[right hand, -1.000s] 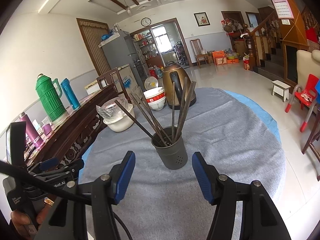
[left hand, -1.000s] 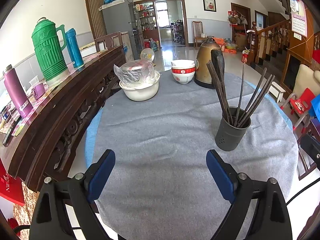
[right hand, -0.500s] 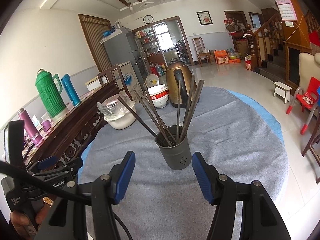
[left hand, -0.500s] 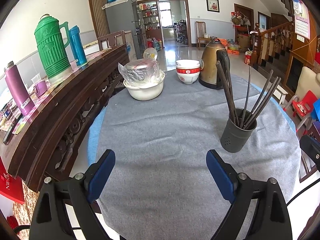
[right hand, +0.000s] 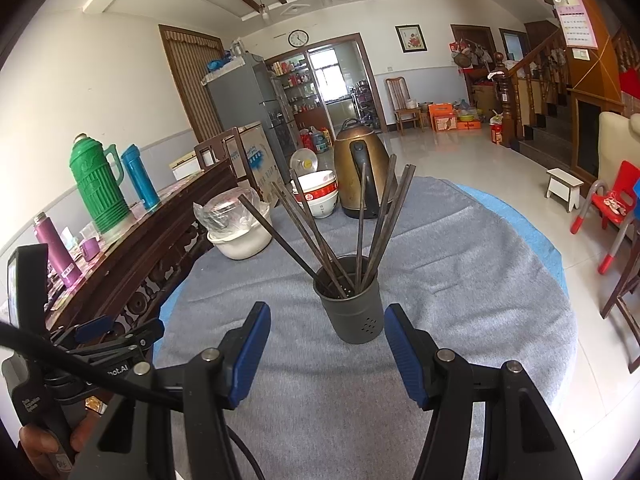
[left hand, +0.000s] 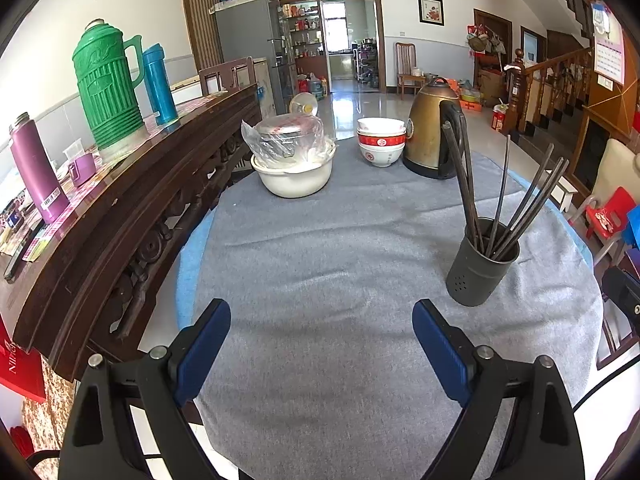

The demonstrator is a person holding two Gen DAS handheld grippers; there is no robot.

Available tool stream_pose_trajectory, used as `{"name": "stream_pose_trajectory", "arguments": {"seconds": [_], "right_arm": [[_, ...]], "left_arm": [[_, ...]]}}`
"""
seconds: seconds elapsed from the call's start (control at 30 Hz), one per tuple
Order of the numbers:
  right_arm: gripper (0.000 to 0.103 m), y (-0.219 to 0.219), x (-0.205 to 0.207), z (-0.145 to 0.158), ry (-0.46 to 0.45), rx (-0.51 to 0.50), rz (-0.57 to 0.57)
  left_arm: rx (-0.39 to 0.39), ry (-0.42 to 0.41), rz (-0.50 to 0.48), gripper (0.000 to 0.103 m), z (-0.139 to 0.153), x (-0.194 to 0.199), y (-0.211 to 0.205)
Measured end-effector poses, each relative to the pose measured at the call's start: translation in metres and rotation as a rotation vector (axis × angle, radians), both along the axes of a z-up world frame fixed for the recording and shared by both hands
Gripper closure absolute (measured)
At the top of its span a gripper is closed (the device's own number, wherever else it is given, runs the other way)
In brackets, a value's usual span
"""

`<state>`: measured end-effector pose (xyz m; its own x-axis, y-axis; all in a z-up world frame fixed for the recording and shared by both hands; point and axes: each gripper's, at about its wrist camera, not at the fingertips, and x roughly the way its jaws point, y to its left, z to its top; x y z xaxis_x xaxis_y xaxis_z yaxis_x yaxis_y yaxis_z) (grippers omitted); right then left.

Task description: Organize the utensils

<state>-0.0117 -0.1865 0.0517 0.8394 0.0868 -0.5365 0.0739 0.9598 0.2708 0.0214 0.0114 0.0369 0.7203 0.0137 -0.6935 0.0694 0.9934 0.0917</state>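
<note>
While both tools are held above the near edge of the round bench point(left hand: 320, 240), nothing is gripped by either. The left tool point(left hand: 321, 346) is spread wide, its blue pads point(left hand: 202, 350) well apart over bare grey cloth. The right tool point(right hand: 326, 354) is likewise released, and its blue pads point(right hand: 250, 354) are set to either side of the dark grey utensil holder point(right hand: 352, 306), which is seen just beyond the tips and is not touched by them.

The utensil holder point(left hand: 478, 270) stands upright on the cloth, toward the right side of the bench in the left wrist view. It is a perforated metal cup, and a bundle of dark chopsticks point(right hand: 340, 232) is stood in it, fanned outward: some lean left, some right, one is nearly vertical. In the left wrist view the chopsticks point(left hand: 504, 192) are seen splayed in the same way.

At the far side of the bench a brass-coloured electric kettle point(left hand: 430, 130) is placed, with stacked red-and-white bowls point(left hand: 380, 142) just beside it on the left. Further left a white basin point(left hand: 294, 174) is set, holding a lidded pot wrapped in clear plastic.

Along the left, a dark carved wooden sideboard point(left hand: 132, 208) is seen, and on it a green thermos point(left hand: 108, 88), a blue flask point(left hand: 160, 82) and a purple flask point(left hand: 38, 176) are lined up. The left tool point(right hand: 100, 330) is also visible at the lower left of the right wrist view, held by a hand point(right hand: 48, 446).
</note>
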Motion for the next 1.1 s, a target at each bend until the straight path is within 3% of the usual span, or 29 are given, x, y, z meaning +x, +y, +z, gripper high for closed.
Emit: {"name": "stream_pose_trajectory", "arguments": {"seconds": [1.1], "right_arm": [[0.039, 0.032, -0.007, 0.011, -0.006, -0.059, -0.028]], "left_arm": [[-0.023, -0.05, -0.014, 0.011, 0.013, -0.019, 0.03]]}}
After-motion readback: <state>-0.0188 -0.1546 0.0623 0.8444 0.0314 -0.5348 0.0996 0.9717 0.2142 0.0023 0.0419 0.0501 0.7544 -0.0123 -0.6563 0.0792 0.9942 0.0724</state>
